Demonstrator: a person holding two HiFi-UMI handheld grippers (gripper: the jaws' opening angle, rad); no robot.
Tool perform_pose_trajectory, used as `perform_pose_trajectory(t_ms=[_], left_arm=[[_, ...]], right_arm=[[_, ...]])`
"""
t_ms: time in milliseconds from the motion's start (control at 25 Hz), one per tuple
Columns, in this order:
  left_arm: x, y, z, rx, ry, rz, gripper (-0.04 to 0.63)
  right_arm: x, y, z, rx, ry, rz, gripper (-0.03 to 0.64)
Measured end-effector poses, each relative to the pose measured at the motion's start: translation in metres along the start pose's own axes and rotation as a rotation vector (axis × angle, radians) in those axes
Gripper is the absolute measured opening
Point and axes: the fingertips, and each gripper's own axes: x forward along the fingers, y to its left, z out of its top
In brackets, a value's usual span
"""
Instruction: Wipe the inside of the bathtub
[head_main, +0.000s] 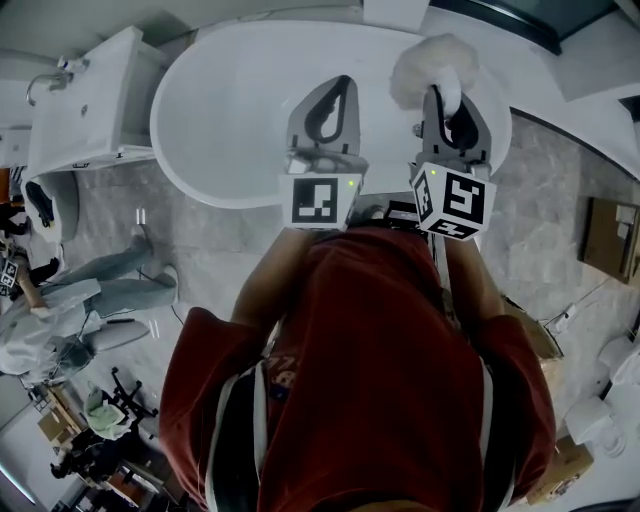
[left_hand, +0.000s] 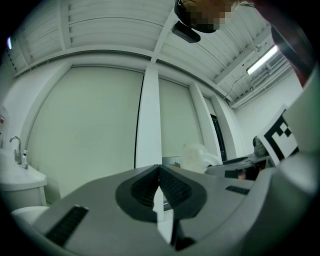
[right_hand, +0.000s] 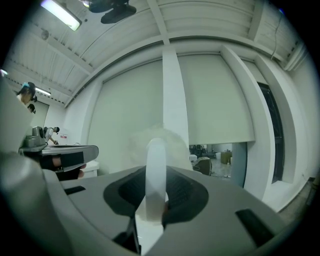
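grey tiled floor (head_main: 560, 200) under me, a white washbasin (head_main: 85, 105) at my left, pale wall panels (left_hand: 90, 130), one lit ceiling strip (left_hand: 261, 60).

We see a grey, marbled tile floor (head_main: 560, 220), and standing directly on it is the white oval bathtub (head_main: 220, 120), with a white washbasin cabinet (head_main: 95, 100) just beside its left end. To the right, well apart from the tub, we make out a brown cardboard box (head_main: 610, 235), a thin cable (head_main: 578, 300) trailing over the tiles and some white fixtures (head_main: 595, 415). At the left, a person in pale clothes (head_main: 90, 300) is low on the floor.
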Motion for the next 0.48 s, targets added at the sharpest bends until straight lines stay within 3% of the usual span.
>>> perform_pose_trajectory(t_ms=[480], left_arm=[[0.01, 0.001, 0.002, -0.005, -0.016, -0.014, 0.015]], right_arm=[[0.014, 0.008, -0.002, -0.004, 0.002, 0.037, 0.098]])
